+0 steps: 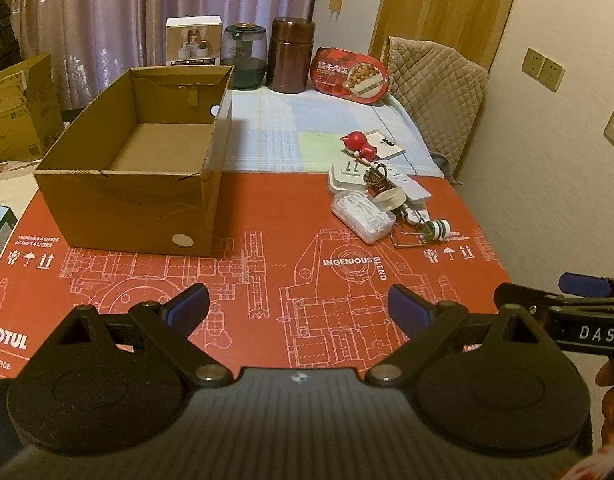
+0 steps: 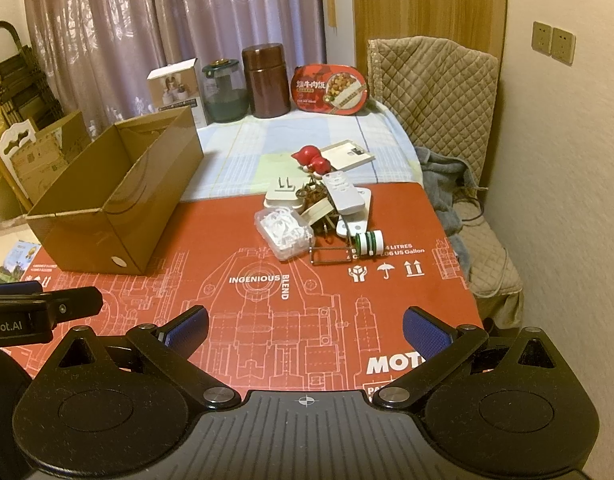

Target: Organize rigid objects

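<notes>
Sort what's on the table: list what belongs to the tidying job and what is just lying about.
Job:
cardboard box
red figurine
white remote
clear plastic case
green-striped bottle
wall plug

Lying about:
brown canister
glass jar
meal tray
white carton

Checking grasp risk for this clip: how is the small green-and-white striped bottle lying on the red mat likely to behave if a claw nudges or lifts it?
The striped bottle lies on its side and looks round, so a nudge would probably roll it across the red mat. It seems small and rigid, likely light. Its smooth sides might slip between pads, and the wire frame beside it could snag.
</notes>
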The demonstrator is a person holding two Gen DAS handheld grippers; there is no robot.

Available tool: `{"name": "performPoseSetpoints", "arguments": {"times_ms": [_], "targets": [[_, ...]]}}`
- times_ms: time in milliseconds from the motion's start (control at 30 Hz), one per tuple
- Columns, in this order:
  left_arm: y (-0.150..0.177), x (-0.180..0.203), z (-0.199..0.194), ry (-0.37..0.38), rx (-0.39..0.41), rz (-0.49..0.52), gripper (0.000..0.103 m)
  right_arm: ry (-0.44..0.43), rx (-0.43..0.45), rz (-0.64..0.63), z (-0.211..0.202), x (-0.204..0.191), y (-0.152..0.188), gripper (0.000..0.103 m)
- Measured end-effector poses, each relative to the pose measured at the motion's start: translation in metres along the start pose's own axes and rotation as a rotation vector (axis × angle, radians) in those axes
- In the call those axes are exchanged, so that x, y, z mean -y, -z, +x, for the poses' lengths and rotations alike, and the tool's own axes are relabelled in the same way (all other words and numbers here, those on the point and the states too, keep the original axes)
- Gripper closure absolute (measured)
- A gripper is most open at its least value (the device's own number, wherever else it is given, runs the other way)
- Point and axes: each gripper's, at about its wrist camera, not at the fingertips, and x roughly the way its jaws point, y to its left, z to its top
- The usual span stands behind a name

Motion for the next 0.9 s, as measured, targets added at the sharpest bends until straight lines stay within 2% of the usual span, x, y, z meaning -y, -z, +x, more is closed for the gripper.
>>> {"name": "performPoseSetpoints", "arguments": {"times_ms": [233, 467, 767, 800, 867, 900], "targets": [[-0.012, -0.002, 0.017, 0.056, 0.016, 0.028, 0.009, 0.027, 0.042, 0.046, 0.001, 0.024, -0.008, 0.002], [-0.025, 0.006, 0.057, 0.117, 0.008, 0.109, 0.009, 0.064, 0.075, 0.045, 0.012, 0.053, -0.019, 0.002], [-0.036, 0.013, 0.124, 0.135, 0.0, 0.157, 0.009, 0.05, 0.048, -0.016, 0.076, 0.078, -0.023, 0.003], [-0.036, 0.014, 0.133, 0.136, -0.004, 0.17, 0.009, 0.038, 0.045, -0.012, 0.084, 0.081, -0.023, 0.006], [-0.036, 0.019, 0.148, 0.141, -0.007, 0.197, 0.009, 0.031, 0.031, -0.026, 0.102, 0.085, -0.024, 0.027], [-0.036, 0.02, 0.156, 0.143, -0.008, 0.205, 0.009, 0.032, 0.024, -0.035, 0.111, 0.087, -0.024, 0.029]]}}
